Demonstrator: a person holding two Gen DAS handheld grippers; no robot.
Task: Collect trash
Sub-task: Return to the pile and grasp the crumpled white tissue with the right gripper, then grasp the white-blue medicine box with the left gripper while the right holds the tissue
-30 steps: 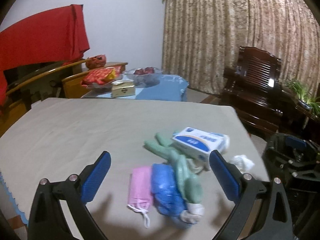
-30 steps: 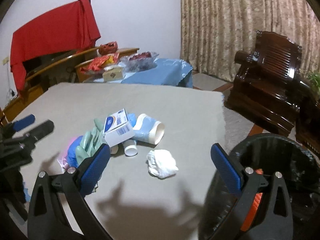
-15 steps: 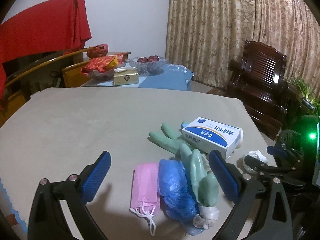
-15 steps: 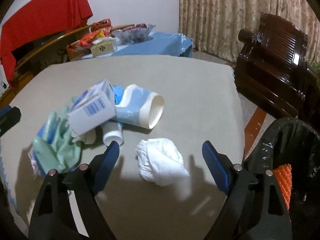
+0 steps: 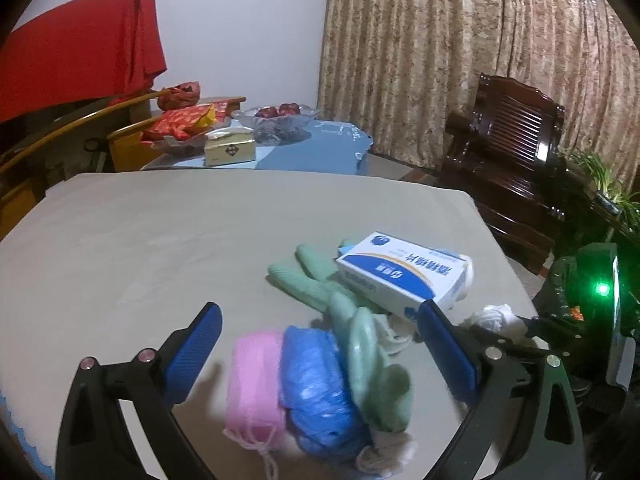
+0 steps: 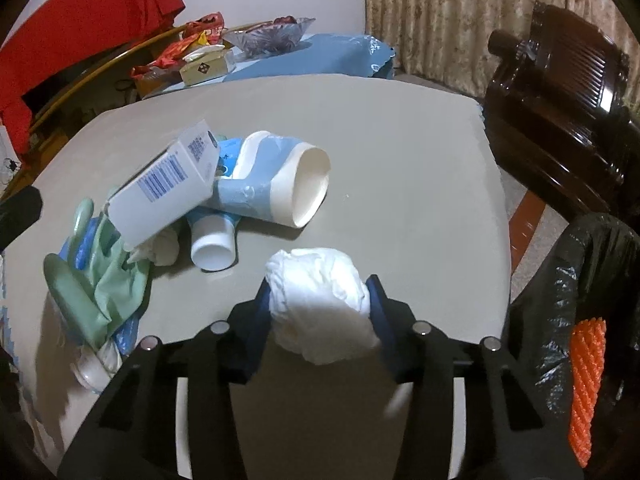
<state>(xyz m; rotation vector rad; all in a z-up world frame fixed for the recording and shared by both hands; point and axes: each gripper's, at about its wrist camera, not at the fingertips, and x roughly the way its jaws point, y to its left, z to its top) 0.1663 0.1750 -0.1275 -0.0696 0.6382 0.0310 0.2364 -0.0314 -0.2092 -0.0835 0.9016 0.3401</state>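
Now my right gripper (image 6: pixel 318 306) has closed on the tissue wad (image 6: pixel 320 304) beside the bin (image 6: pixel 576 280), left gripper (image 5: pixel 320 354) spread over the gloves (image 5: pixel 360 344); I should lift gently, squeezing lightly.

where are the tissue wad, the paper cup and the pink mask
tissue wad (image 6: pixel 318 304), right wrist view, middle of the crumpled ball
paper cup (image 6: pixel 310 186), right wrist view, inside its open mouth
pink mask (image 5: pixel 254 384), left wrist view, pleated middle
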